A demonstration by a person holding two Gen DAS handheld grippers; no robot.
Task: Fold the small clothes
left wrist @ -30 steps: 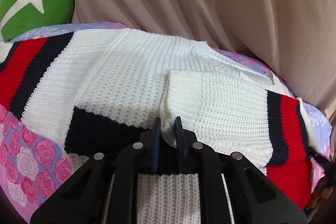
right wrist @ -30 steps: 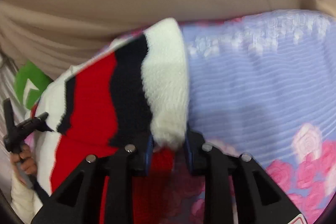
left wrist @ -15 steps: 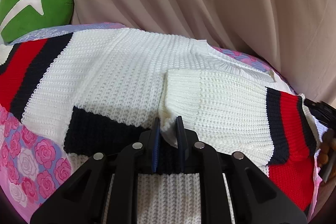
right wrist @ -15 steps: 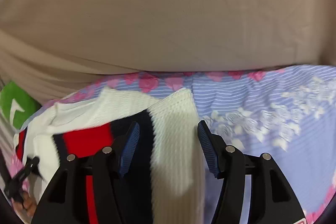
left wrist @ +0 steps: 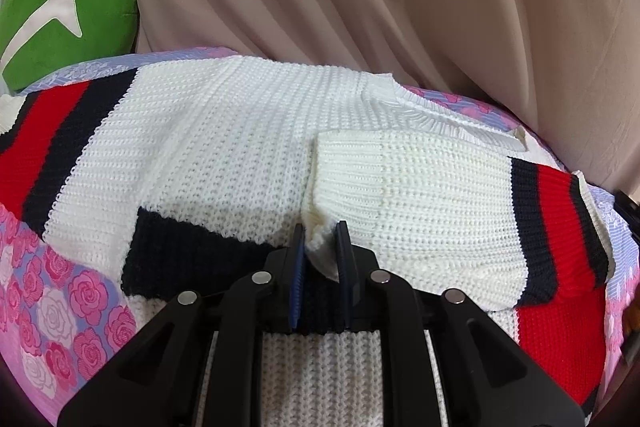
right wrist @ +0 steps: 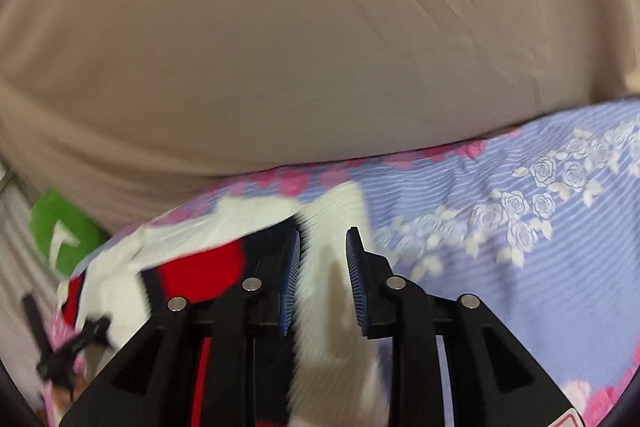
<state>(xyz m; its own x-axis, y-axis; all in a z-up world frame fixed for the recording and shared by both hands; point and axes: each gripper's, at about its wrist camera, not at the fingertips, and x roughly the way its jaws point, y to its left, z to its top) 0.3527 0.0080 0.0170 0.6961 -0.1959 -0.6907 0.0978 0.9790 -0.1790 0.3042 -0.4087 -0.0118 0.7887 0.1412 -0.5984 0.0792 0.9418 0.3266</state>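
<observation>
A white knit sweater [left wrist: 224, 147] with red and navy stripes lies spread on the floral bedspread [left wrist: 60, 287]. One sleeve [left wrist: 420, 203] is folded across its body. The sleeve's cuff corner sits between the pads of my left gripper [left wrist: 320, 251], which is shut on it. In the blurred right wrist view the sweater's white edge band [right wrist: 324, 227] lies under my right gripper [right wrist: 323, 255]. Its jaws are closing, the band runs beneath the fingers, and the pads do not press it. The left gripper [right wrist: 68, 347] shows as a dark blur at the lower left.
A green cushion [left wrist: 68, 19] leans at the back left. A beige curtain [left wrist: 380, 7] hangs right behind the bed and fills the upper half of both views. Striped blue bedspread [right wrist: 520, 247] stretches to the right of the sweater.
My right gripper let go of the sweater's striped edge, opened wide, drew back to the right, then narrowed its jaws. The folded right side now lies flat. My left gripper stayed put.
</observation>
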